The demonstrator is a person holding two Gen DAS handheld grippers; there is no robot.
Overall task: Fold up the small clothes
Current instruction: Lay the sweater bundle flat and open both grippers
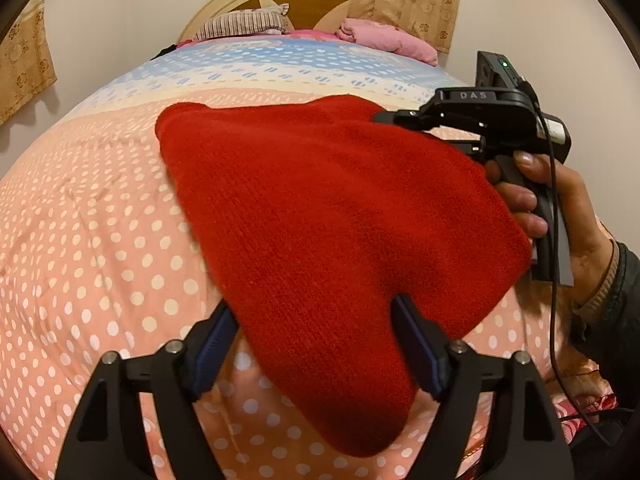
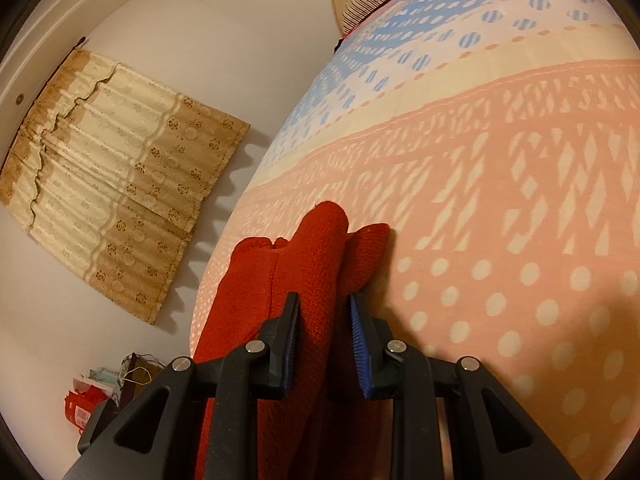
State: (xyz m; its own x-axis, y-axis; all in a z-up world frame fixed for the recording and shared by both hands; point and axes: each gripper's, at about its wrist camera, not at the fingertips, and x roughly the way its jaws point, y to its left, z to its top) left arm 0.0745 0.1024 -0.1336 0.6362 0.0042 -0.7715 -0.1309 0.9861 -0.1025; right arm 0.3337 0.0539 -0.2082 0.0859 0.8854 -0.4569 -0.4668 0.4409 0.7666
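The left gripper [image 1: 316, 344] stands wide, its pads clear of the red knit [image 1: 320, 216], which passes between them without being pinched; it has let go. A corner of the knit droops below and in front of those fingers, just over the quilt [image 1: 100, 248]. The right gripper [image 2: 324, 332] is clamped on a thick bunch of the same knit, which bulges out ahead of its fingertips in two lobes down toward the quilt. In the left view that gripper sits at the knit's far right corner, a hand [image 1: 560, 200] on its handle.

The main risk, as I judge it: with one side let go, the knit hangs from the right grip alone, so it may swing or slump toward the left gripper and land skewed, spoiling the fold line. If the right side comes down unevenly, the layers could slide apart, since loose knit shifts easily on a soft quilt. The drooping corner may tuck under and leave a lump. The open left fingers, with cloth between them, could snag it when pulled back. The right gripper's cable [image 1: 554, 280] hangs near the knit's right edge and might catch it. Farther off, the pillow [image 1: 244, 24] and pink bundle [image 1: 384, 38] lie well clear.
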